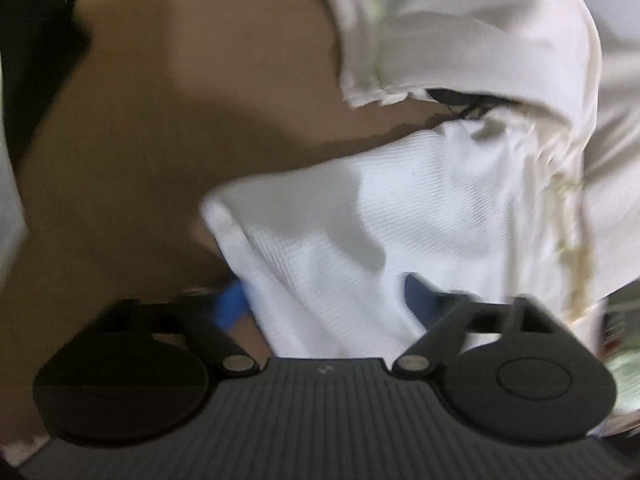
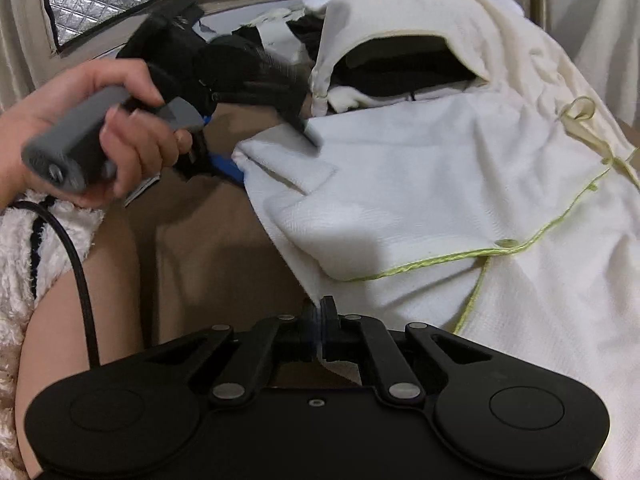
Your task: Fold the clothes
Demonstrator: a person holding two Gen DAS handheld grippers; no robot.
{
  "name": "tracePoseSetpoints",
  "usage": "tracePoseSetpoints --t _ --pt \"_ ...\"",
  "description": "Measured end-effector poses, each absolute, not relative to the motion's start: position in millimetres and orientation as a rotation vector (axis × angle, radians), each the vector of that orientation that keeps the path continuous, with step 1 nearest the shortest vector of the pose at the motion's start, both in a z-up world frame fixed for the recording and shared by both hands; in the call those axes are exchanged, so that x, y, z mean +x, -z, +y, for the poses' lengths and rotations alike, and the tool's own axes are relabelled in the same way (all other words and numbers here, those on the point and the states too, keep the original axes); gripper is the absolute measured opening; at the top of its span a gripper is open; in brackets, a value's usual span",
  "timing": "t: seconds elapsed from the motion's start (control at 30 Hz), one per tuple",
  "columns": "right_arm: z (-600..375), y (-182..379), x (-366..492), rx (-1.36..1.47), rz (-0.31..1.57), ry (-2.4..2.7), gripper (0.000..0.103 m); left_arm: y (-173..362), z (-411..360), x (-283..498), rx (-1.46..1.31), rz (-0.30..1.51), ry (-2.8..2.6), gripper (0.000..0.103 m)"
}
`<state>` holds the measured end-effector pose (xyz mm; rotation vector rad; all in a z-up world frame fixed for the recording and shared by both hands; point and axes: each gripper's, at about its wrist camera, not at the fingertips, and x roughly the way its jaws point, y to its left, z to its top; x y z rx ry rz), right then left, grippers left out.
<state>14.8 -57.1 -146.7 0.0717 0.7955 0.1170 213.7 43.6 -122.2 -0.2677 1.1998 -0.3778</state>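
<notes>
White garment [image 2: 420,184] on brown surface [image 2: 208,248], left gripper [image 1: 324,300] seemingly straddling its edge

One white garment [image 2: 420,184], two grippers: left [image 2: 280,128], right [image 2: 320,312]; one hand [image 2: 100,120], one cable [image 2: 80,280].

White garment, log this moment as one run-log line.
task: fold clothes | left gripper: open, straddling white garment edge | right gripper: shut on garment's near edge | surface: brown
</notes>
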Motion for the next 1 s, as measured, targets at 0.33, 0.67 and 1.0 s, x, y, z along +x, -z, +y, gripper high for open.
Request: tracePoseSetpoints --t 0.33,0.67,1.0 --pt "-39.7 97.1 1.7 0.181 0.731 -0.108 0.005 41.9 47.1 146.0 0.069 0.783 0.340 0.004" --pt "-69.5 127.7 -12.6 0.349 0.901 -0.169 0.018 51.8 61.2 150.7 0.125 0.848 0.203 0.055" --pt "-137.1 94.2 -97.0 0.310 0.915 -0.113 0.048 56.6 -12.3 77.1 0.499 0.825 0.592 0.082"
